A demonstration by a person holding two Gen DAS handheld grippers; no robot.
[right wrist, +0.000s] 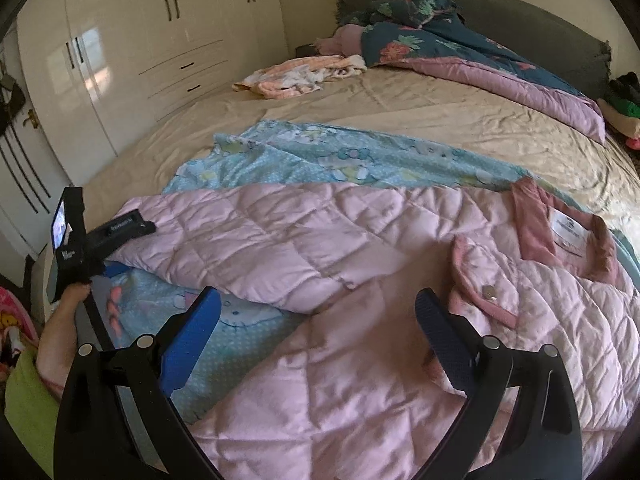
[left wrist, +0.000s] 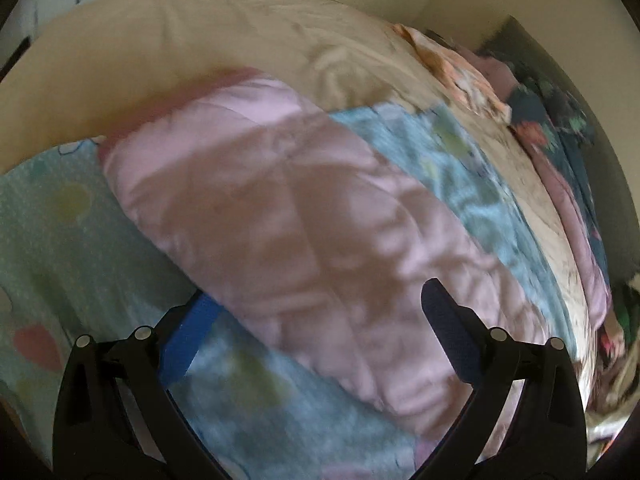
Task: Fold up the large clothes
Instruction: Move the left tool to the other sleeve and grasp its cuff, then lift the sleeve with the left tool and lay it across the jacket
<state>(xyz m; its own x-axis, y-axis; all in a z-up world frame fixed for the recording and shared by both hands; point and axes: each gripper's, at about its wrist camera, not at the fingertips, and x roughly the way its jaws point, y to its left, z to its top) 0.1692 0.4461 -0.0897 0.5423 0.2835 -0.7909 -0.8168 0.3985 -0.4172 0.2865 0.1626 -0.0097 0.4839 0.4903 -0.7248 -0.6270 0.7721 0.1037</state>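
A pale pink quilted jacket [right wrist: 320, 240] lies spread on a blue cartoon-print sheet [right wrist: 320, 156] on the bed. Its darker pink collar with a white label [right wrist: 560, 228] is at the right. My right gripper [right wrist: 318, 312] is open just above the jacket's near part. In the blurred left wrist view, my left gripper [left wrist: 320, 308] is open over a jacket sleeve [left wrist: 280, 220], with one blue finger [left wrist: 192, 332] under its edge. The left gripper also shows in the right wrist view [right wrist: 116, 232], resting at the sleeve end.
The bed has a beige cover [right wrist: 440, 108]. Near the headboard lie a peach-and-white garment [right wrist: 300, 74] and a dark floral duvet with pink lining [right wrist: 460, 48]. White wardrobes [right wrist: 160, 40] stand at the left.
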